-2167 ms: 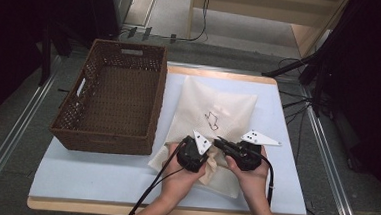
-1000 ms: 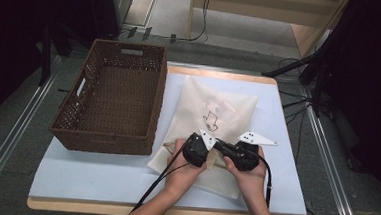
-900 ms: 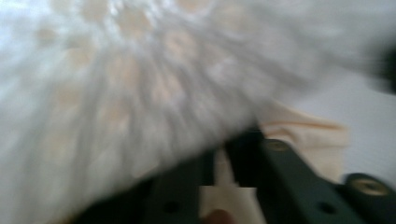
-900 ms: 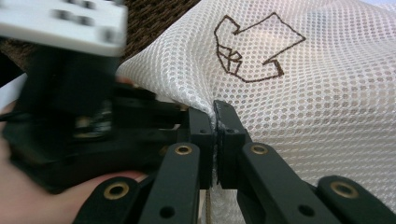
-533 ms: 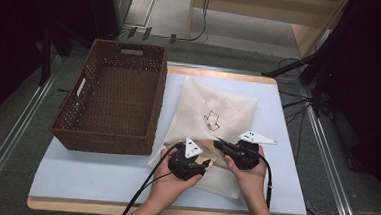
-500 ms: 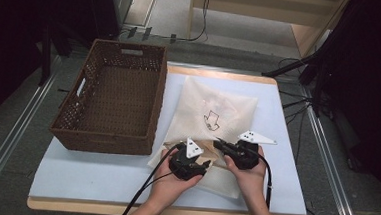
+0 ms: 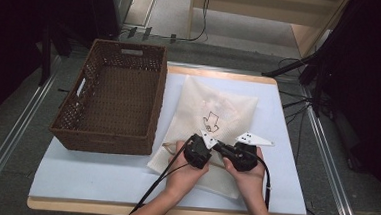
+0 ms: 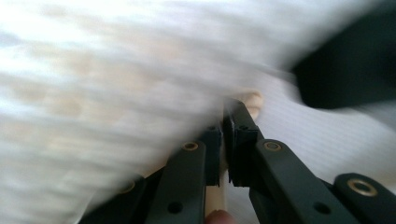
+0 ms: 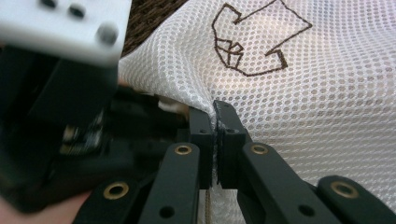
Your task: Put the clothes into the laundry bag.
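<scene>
Right tool (image 9: pixel 216 140) clenched on mesh bag (image 9: pixel 303 102) – left tool (image 8: pixel 224 149) just closed on its drawstring (image 8: pixel 215 200).

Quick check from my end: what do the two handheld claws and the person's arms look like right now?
Both are black. The left claw and right claw each carry a pale three-cornered plate with small dark holes, and a black cable trails from each toward the person. Close up, the jaw links show brass-coloured rivets. The forearms are bare, with no sleeves or gloves visible.
</scene>
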A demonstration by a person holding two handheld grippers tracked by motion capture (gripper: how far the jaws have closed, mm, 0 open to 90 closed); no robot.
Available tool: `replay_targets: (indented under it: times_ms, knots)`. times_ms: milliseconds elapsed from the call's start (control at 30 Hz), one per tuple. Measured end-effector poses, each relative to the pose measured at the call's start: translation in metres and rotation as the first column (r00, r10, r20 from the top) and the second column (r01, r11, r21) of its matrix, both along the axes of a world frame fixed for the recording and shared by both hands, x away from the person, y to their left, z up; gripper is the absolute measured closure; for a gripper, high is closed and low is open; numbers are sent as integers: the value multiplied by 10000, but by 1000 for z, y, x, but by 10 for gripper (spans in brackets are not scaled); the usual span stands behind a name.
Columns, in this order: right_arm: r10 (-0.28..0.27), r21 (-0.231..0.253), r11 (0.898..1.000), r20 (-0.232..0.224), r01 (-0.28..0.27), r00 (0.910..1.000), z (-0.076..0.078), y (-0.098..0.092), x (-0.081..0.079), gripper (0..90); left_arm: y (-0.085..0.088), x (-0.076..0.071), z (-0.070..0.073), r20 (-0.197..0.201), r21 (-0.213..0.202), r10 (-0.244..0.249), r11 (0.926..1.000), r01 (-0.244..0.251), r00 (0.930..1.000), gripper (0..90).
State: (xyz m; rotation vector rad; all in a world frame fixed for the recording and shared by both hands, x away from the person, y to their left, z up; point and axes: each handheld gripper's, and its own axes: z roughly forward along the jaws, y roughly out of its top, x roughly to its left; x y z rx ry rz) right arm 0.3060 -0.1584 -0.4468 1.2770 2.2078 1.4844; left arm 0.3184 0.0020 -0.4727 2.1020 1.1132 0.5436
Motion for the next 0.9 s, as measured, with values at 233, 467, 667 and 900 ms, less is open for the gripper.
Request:
replay_targets:
  times_ms: [233, 467, 667, 900]
  knots:
    - [-99, -54, 9999, -145, 98, 9998, -4, -3, 1, 878, 19, -21, 9, 57, -479, -473, 9977, 475, 9989, 677]
    - [-200, -30, 9998, 847, 203, 9962, 3, -2, -8, 835, 95, -80, 27, 841, -1541, -496, 9861, 621, 9952, 564]
    - [-89, -346, 9993, 733, 114, 9973, 0, 4, -12, 820, 151, -103, 20, 643, -1680, 640, 9844, -524, 9959, 535]
    - [268, -705, 9972, 376, -241, 9989, -12, 4, -20, 815, 168, -96, 6, -82, -1733, 917, 9806, -918, 9957, 511]
